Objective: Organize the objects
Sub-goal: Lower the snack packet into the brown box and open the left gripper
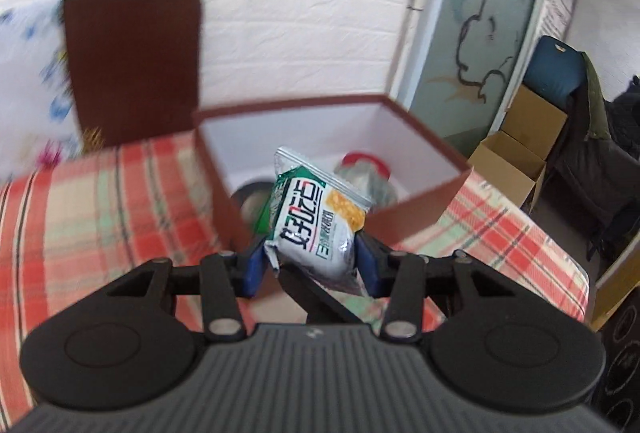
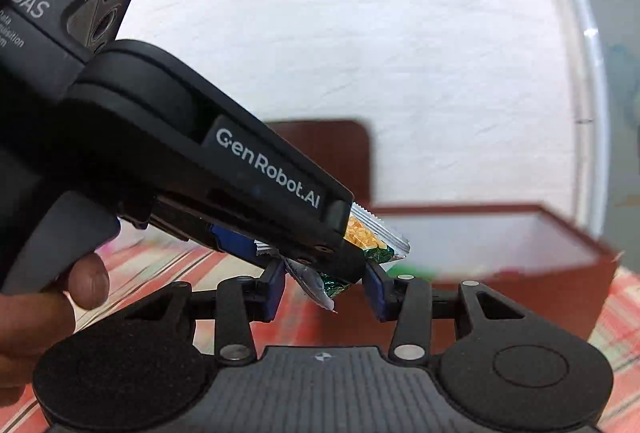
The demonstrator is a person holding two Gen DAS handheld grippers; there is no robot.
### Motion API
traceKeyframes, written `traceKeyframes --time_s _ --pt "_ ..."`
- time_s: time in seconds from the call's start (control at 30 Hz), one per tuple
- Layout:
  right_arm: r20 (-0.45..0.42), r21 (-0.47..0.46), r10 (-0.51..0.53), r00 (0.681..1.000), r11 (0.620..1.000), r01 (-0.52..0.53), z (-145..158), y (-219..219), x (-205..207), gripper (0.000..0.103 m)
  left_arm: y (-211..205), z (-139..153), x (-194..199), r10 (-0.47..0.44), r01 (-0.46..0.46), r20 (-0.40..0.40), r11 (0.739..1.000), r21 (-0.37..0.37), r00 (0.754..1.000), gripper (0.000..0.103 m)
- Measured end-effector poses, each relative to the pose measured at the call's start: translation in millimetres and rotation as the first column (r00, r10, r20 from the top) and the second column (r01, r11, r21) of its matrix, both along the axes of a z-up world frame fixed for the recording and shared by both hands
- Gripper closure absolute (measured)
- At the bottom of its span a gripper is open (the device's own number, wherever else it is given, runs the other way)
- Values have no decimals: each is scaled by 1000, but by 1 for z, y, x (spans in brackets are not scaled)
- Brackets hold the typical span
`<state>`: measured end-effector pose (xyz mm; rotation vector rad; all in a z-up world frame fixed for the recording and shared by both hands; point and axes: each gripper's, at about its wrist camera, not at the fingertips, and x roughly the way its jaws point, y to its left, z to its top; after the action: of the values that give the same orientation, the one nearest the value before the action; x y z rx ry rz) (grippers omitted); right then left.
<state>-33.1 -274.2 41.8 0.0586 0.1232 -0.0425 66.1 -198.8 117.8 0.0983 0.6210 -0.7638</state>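
Observation:
My left gripper [image 1: 310, 261] is shut on a white and green snack packet [image 1: 316, 217] and holds it just in front of the near wall of an open brown box [image 1: 416, 211] with a white inside. In the box lie a black tape roll [image 1: 250, 193] and a red-capped item [image 1: 362, 161]. In the right wrist view the left gripper's black body [image 2: 224, 169] crosses from the upper left, with the packet [image 2: 374, 237] sticking out of it. My right gripper [image 2: 326, 289] is open, with nothing between its blue pads, just below the packet. The box [image 2: 520, 273] stands behind.
The box stands on a red plaid cloth [image 1: 100, 201]. Its brown lid [image 1: 132, 65] leans upright against the white wall at the back left. Cardboard boxes [image 1: 516, 161] and a blue chair [image 1: 556, 69] stand on the floor at the right.

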Motion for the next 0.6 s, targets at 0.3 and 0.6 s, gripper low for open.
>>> traceKeyframes --time_s 0.3,0.6 --pt "-24 41 -243 970 969 243 -23 -86 88 38 -92 -8 87 179 -186 64 974 130 982 8" --pt "41 -32 -208 977 977 209 -34 -80 88 31 -110 -42 83 237 -259 130 946 196 963 5"
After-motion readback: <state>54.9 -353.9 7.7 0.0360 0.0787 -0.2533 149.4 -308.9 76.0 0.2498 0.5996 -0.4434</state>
